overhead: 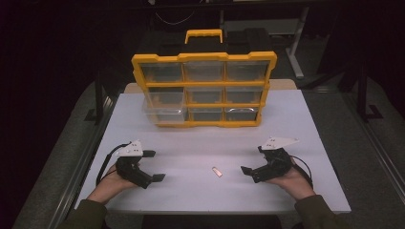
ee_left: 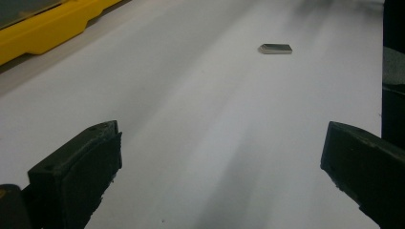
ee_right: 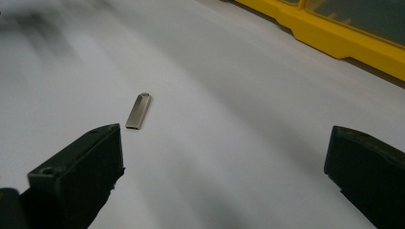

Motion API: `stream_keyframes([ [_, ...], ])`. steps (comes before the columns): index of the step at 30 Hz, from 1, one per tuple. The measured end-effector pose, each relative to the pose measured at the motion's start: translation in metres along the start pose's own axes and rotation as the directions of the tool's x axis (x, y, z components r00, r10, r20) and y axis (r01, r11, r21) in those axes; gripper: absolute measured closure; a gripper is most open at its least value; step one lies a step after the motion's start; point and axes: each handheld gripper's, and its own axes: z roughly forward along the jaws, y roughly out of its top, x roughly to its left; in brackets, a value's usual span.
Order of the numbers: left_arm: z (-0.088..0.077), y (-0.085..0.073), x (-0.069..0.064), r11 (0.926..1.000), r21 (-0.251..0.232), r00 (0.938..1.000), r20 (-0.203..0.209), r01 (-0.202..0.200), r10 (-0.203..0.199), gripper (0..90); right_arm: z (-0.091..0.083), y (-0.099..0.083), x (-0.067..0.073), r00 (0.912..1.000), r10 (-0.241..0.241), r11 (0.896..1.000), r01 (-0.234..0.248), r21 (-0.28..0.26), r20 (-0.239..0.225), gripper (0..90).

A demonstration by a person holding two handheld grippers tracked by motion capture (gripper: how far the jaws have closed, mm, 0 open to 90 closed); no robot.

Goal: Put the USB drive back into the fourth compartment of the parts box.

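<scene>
Nothing looks done yet: the small metal stick (overhead: 217, 172) lies untouched on the white table (overhead: 286, 119) between the wide-open left gripper (overhead: 155, 166) and right gripper (overhead: 250, 164) (both empty), well short of the yellow drawer organizer (overhead: 204, 89).

- Metal stick (ee_right: 139, 110): smooth, brushed grey metal, dull sheen.
- Table (overhead: 200, 148): matt white, smooth.
- Organiser box (overhead: 204, 88): glossy yellow plastic frame, clear plastic drawers.
- Tong pads (ee_left: 76, 171): matt black.

organizer (overhead: 204, 90): table (overhead: 296, 191) rear | metal piece (overhead: 217, 172): front, between tools
</scene>
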Motion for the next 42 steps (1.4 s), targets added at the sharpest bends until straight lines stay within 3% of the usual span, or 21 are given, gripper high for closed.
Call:
stream_keyframes([
  [42,-0.001,0.000,0.001,0.9998,-0.017,0.9999,0.006,0.009,-0.009,0.0,0.022,0.026,0.006,0.9982,-0.018,1.000,0.018,0.001,-0.057,0.0],
])
